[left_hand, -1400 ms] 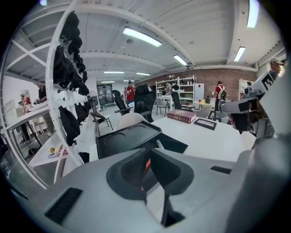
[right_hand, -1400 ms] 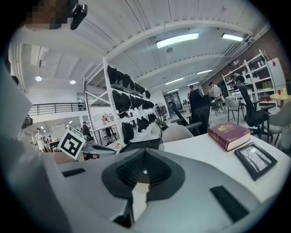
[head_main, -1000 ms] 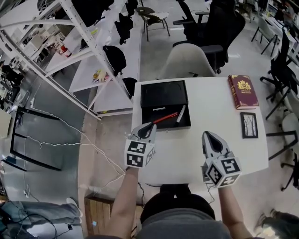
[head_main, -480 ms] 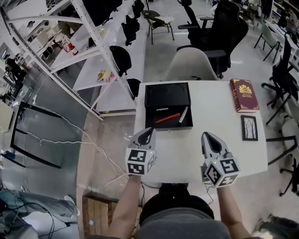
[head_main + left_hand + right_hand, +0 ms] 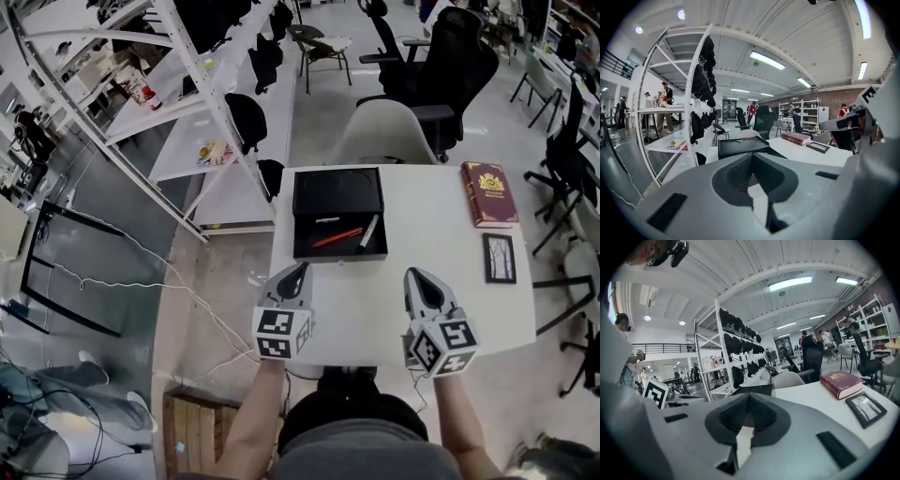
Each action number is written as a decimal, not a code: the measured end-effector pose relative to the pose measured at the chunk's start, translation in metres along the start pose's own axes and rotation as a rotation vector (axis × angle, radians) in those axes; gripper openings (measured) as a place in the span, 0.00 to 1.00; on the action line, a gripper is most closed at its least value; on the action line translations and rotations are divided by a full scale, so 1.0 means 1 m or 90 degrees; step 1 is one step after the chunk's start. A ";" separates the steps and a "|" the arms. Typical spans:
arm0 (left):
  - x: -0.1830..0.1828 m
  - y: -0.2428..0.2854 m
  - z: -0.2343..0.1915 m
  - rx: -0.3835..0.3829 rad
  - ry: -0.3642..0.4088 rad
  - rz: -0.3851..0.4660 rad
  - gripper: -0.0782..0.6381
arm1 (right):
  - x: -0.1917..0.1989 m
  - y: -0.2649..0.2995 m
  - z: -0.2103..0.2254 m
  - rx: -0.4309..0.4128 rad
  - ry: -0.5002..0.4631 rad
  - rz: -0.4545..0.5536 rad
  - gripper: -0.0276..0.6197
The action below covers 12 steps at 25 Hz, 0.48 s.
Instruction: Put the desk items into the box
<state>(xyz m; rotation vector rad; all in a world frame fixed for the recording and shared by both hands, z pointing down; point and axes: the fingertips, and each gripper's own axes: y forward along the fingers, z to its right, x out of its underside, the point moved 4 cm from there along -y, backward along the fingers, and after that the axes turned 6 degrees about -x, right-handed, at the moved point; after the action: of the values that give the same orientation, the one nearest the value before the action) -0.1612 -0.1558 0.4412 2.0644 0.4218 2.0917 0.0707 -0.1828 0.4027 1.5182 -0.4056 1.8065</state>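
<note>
The black box (image 5: 337, 192) sits at the table's (image 5: 361, 302) far left corner. It holds a red pen (image 5: 336, 237) and a white marker (image 5: 367, 232). Only the head view looks inside the box; the left gripper view meets just its outer wall. The red book (image 5: 488, 193) lies at the far right corner, and the picture frame (image 5: 500, 257) by the right edge. The left gripper (image 5: 299, 271) and right gripper (image 5: 421, 277) hover near the near edge, each pinched together on nothing.
</note>
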 end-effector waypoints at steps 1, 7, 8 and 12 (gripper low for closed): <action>0.000 -0.002 0.000 0.000 -0.001 0.002 0.12 | 0.000 -0.001 -0.001 0.000 -0.002 0.000 0.05; -0.002 -0.007 0.002 0.001 -0.005 0.009 0.12 | -0.003 -0.001 -0.007 -0.011 -0.012 0.004 0.05; -0.002 -0.008 0.003 0.001 -0.006 0.010 0.12 | -0.002 -0.001 -0.008 -0.014 -0.013 0.005 0.05; -0.002 -0.011 0.004 0.001 -0.009 0.014 0.12 | -0.003 -0.002 -0.010 -0.018 -0.018 0.008 0.05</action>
<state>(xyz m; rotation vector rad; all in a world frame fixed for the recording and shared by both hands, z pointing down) -0.1577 -0.1460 0.4359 2.0928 0.3999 2.0890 0.0651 -0.1763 0.3975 1.5271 -0.4528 1.7830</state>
